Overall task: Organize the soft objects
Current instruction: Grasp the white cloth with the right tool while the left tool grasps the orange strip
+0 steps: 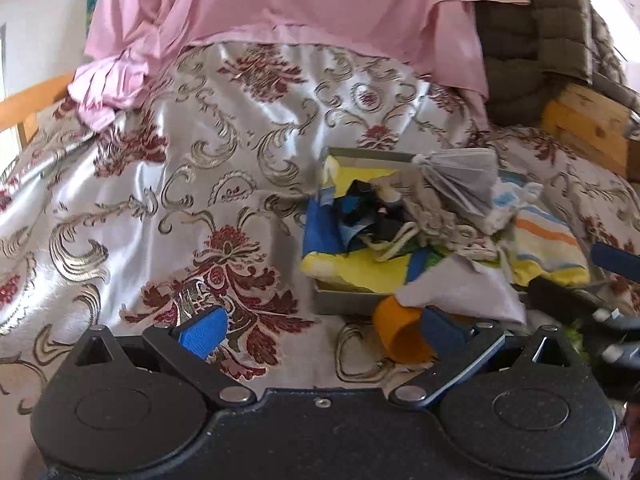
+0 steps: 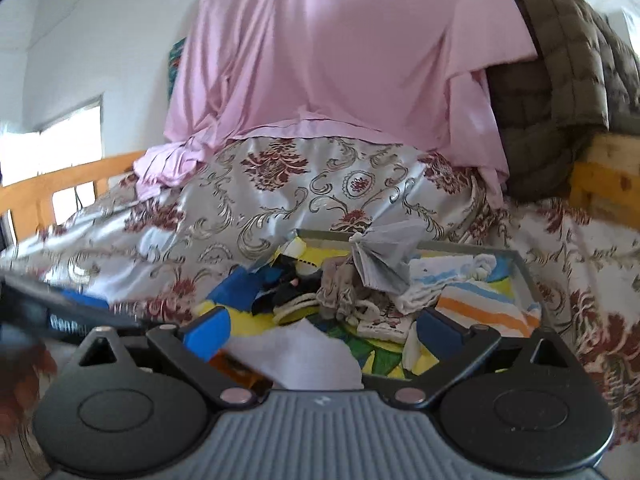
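Observation:
A grey tray [image 1: 340, 301] [image 2: 521, 265] lies on a floral satin bedspread [image 1: 160, 168], heaped with soft items: a grey pleated cloth [image 1: 460, 176] [image 2: 384, 258], a striped towel [image 1: 548, 240] [image 2: 480, 309], a blue and yellow cloth [image 1: 320, 236] and beige knit pieces [image 1: 436, 216]. A white cloth [image 1: 460, 286] [image 2: 300, 356] hangs over the tray's near edge, partly covering an orange tube-like object [image 1: 404, 336] [image 2: 236, 364]. My left gripper [image 1: 324, 327] is open, its right finger beside the orange object. My right gripper [image 2: 324, 330] is open, with the white cloth lying between its fingers.
A pink sheet [image 1: 280, 0] [image 2: 340, 60] drapes over the head of the bed. A brown quilted jacket [image 1: 532, 60] [image 2: 560, 80] hangs on a wooden frame [image 1: 588, 128] at the right. A wooden rail [image 1: 36, 104] runs along the left.

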Demonstrator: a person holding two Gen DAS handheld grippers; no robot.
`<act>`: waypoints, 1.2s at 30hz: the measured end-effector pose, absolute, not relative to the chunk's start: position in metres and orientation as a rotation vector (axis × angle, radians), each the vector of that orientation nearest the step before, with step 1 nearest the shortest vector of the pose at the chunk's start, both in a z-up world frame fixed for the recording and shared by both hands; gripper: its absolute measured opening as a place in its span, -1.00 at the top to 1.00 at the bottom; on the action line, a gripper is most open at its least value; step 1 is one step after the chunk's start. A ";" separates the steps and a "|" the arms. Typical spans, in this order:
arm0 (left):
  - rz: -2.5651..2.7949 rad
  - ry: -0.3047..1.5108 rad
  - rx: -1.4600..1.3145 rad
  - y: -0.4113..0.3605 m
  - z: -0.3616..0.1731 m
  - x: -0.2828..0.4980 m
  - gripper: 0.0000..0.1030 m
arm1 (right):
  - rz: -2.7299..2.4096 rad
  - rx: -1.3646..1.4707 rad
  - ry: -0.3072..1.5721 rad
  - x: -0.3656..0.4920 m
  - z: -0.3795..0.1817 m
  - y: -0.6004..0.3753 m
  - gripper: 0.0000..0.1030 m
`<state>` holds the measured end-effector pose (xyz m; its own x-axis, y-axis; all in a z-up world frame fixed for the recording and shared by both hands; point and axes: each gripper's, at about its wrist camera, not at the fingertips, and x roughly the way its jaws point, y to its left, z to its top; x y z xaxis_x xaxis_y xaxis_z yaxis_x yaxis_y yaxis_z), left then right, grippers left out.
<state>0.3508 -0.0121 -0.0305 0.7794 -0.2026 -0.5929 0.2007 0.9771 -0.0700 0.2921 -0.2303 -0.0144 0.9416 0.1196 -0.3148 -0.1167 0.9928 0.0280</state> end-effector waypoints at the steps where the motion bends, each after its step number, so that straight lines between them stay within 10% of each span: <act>1: -0.211 0.648 -0.014 -0.011 -0.033 0.355 -0.98 | 0.126 0.033 0.333 0.297 -0.014 -0.233 -0.88; 31: -0.273 0.727 -0.224 -0.020 -0.053 0.387 -0.98 | 0.171 0.105 0.494 0.324 -0.031 -0.230 0.83; 36: -0.317 0.733 -0.230 -0.027 -0.055 0.390 -0.96 | 0.114 0.138 0.492 0.326 -0.026 -0.245 0.88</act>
